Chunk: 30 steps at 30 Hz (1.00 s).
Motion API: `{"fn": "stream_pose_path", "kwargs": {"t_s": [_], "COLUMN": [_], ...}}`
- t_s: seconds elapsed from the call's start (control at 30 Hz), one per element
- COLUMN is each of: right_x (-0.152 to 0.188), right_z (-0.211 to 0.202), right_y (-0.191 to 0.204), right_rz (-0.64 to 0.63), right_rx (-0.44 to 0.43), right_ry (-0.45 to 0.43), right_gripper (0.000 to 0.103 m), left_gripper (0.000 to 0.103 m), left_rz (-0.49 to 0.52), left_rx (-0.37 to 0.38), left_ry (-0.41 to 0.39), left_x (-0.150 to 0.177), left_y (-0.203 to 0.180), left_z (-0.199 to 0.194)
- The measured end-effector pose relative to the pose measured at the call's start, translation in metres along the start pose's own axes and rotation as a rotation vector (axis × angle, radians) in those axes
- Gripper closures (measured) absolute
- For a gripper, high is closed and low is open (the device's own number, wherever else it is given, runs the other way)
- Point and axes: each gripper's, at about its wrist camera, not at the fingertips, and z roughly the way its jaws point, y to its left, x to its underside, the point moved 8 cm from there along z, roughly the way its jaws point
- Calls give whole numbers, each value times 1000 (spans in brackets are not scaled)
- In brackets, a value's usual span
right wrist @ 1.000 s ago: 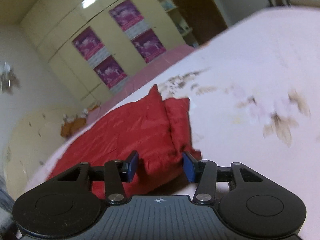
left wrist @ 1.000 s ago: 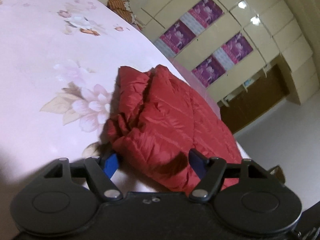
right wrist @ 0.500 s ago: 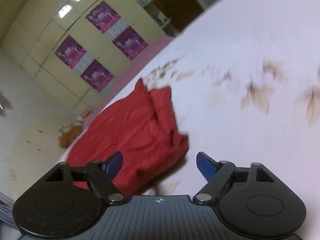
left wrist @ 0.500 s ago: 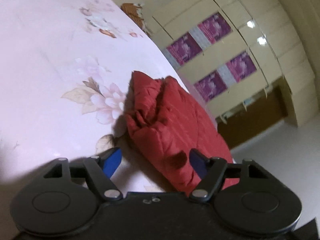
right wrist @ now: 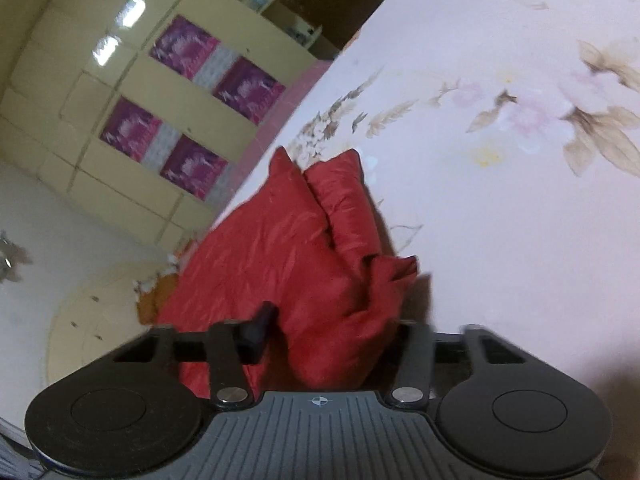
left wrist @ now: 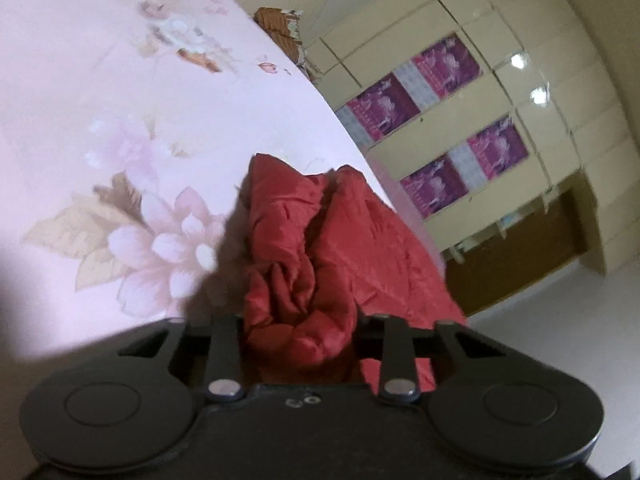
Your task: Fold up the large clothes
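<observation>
A red quilted jacket (left wrist: 360,248) lies partly folded near the edge of a bed with a pink floral sheet (left wrist: 120,100). My left gripper (left wrist: 298,320) is closing its jaws on a bunched corner of the jacket, and the fabric hides both fingertips. In the right wrist view the same jacket (right wrist: 272,248) stretches away to the left over the sheet (right wrist: 520,220). My right gripper (right wrist: 332,328) is closing too, with a thick fold of red fabric squeezed between its jaws. Only its left finger shows against the cloth.
A cream wardrobe with purple panels (left wrist: 440,120) stands past the bed's edge, also in the right wrist view as the wardrobe (right wrist: 180,100). Pale floor (left wrist: 580,320) lies beside the bed. The floral sheet spreads wide around the jacket on the other side.
Both grippers went from wide open around the jacket's near edge to closed on it. Each moved in and down, and fabric now bunches up between the fingers.
</observation>
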Motion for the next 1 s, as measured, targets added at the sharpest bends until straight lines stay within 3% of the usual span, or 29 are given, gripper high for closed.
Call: {"fn": "stream_pose_path", "kwargs": {"t_s": [0.13, 0.27, 0.53, 1.0], "right_x": [-5, -6, -7, 7], "right_z": [-6, -18, -70, -185], "right_y": [12, 21, 9, -55], "right_rz": [-87, -146, -174, -187], "right_rx": [5, 6, -7, 6], "right_ry": [8, 6, 11, 57], "right_gripper": [87, 89, 90, 90], "left_gripper": [85, 87, 87, 87], "left_rz": [105, 178, 188, 181], "left_rx": [-31, -65, -53, -53], "left_ry": [3, 15, 20, 53], "left_x": [-1, 4, 42, 126], "left_y": [-17, -31, -43, -36], "left_z": [-10, -24, -77, -165]}}
